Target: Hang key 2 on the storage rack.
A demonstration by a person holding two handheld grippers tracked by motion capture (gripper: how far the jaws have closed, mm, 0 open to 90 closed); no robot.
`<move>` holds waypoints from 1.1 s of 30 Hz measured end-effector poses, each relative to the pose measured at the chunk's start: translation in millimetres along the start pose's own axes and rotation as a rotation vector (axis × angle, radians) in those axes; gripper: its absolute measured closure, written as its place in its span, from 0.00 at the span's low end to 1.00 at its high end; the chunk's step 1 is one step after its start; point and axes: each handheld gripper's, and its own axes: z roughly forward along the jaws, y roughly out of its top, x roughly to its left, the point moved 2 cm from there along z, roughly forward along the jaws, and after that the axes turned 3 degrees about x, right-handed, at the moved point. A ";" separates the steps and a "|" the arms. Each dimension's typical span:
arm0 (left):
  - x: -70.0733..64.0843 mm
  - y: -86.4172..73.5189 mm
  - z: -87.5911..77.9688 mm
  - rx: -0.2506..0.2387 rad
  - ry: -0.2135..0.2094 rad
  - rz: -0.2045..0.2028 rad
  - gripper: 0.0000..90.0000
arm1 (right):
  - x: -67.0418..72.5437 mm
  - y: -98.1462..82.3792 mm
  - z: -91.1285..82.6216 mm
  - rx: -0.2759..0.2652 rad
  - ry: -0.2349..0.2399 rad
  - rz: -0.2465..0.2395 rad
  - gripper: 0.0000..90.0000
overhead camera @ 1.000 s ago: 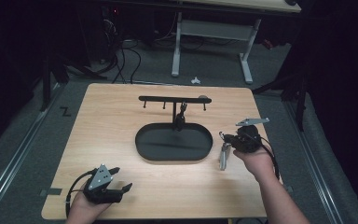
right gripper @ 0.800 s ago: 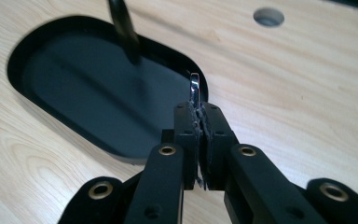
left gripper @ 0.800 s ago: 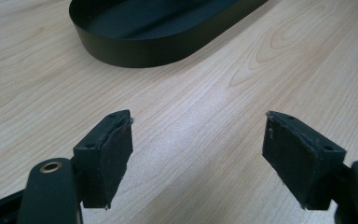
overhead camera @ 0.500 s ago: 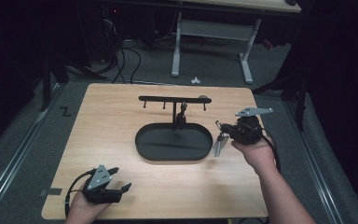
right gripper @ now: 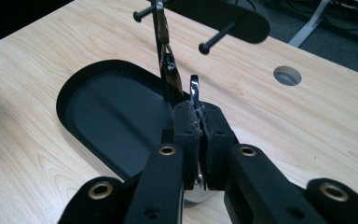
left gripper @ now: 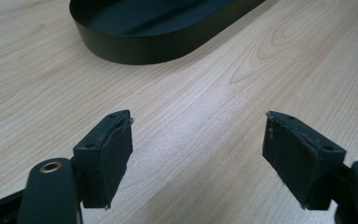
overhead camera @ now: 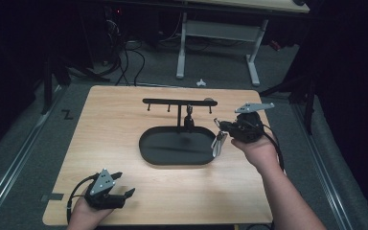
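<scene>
The right gripper (overhead camera: pixel 223 130) is clamped on a slim metal tool (right gripper: pixel 195 91), its jaws pressed together with the shiny strip pinched between the pads. In the high view the tool (overhead camera: pixel 216 143) is seen hanging down from the jaws, clear of the table (overhead camera: pixel 124 191), just beside the right end of the tray (overhead camera: pixel 146 143). Just ahead of the jaws, in the right gripper view, the black oval tray (right gripper: pixel 70 93) is found, and beyond it a rack (right gripper: pixel 242 23) with short pegs. A dark hanging piece (right gripper: pixel 165 56) is seen on a peg directly ahead of the held tool, close to it; whether the two touch cannot be told. A round hole (right gripper: pixel 287 75) in the table is seen off to the right of the jaws.

The left gripper (overhead camera: pixel 120 188) is released, its jaws spread wide with nothing between them, low over the table near the front edge. The tray (left gripper: pixel 158 42) is well ahead of it
</scene>
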 end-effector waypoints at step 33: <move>-1.2 -0.7 0.1 0.012 -0.001 0.016 0.27 | -17.0 31.2 34.2 0.016 0.012 0.068 0.96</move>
